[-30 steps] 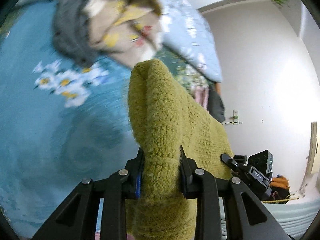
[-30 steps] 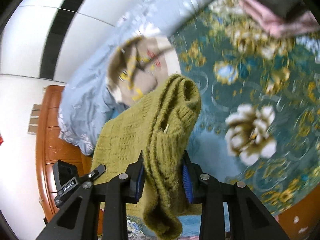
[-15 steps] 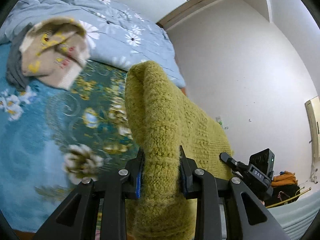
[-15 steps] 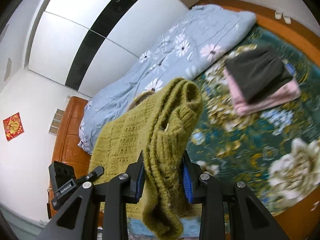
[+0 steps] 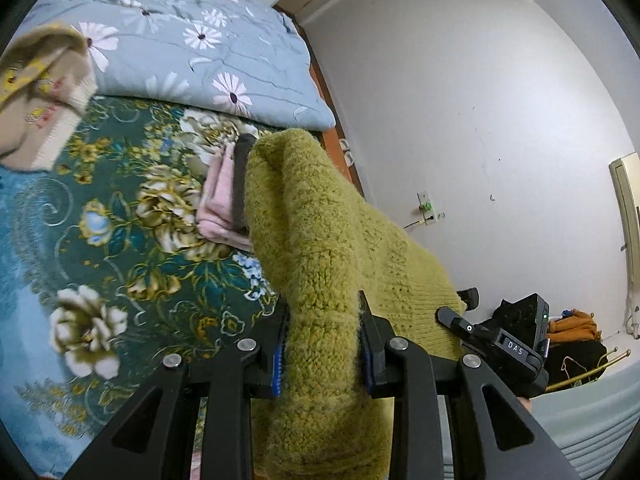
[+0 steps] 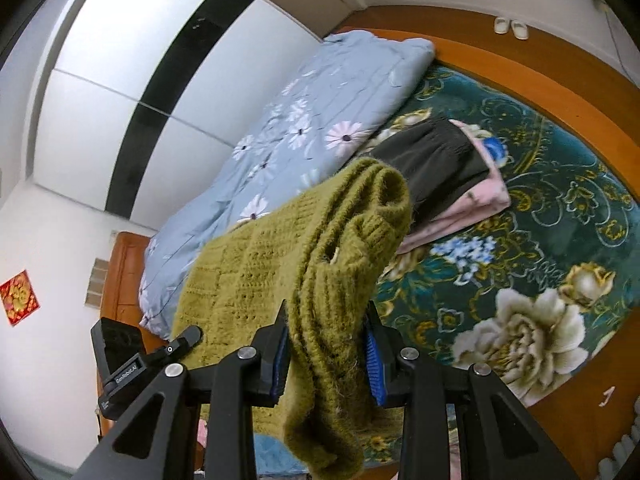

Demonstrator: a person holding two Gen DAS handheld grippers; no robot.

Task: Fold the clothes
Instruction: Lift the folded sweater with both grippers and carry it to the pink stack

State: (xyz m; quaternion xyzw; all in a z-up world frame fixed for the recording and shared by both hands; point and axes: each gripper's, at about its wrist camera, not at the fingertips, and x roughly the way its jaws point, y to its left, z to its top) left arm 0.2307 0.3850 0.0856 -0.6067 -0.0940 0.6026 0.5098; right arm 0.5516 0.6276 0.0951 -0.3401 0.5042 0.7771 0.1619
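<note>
An olive-green knitted sweater [image 5: 320,264] is lifted above the bed, folded and stretched between both grippers. My left gripper [image 5: 323,350] is shut on one thick bunched end of it. My right gripper [image 6: 327,356] is shut on the other end of the green sweater [image 6: 320,248], with loose knit hanging below its fingers. A folded stack with a dark garment [image 6: 440,160] on a pink one [image 6: 464,208] lies on the floral bedspread beyond the sweater. The same stack's pink garment [image 5: 218,204] shows in the left wrist view, half hidden by the sweater.
The bed has a teal flowered bedspread [image 5: 120,248] and a folded light-blue daisy quilt [image 5: 192,48] along its far side. A beige patterned garment [image 5: 36,96] lies at the left. The bed's wooden edge [image 6: 560,92] and white walls surround it.
Both grippers have carried the sweater sideways and upward over the bed. The beige garment slid out to the left edge, and the dark-and-pink stack came to lie right behind the sweater.
</note>
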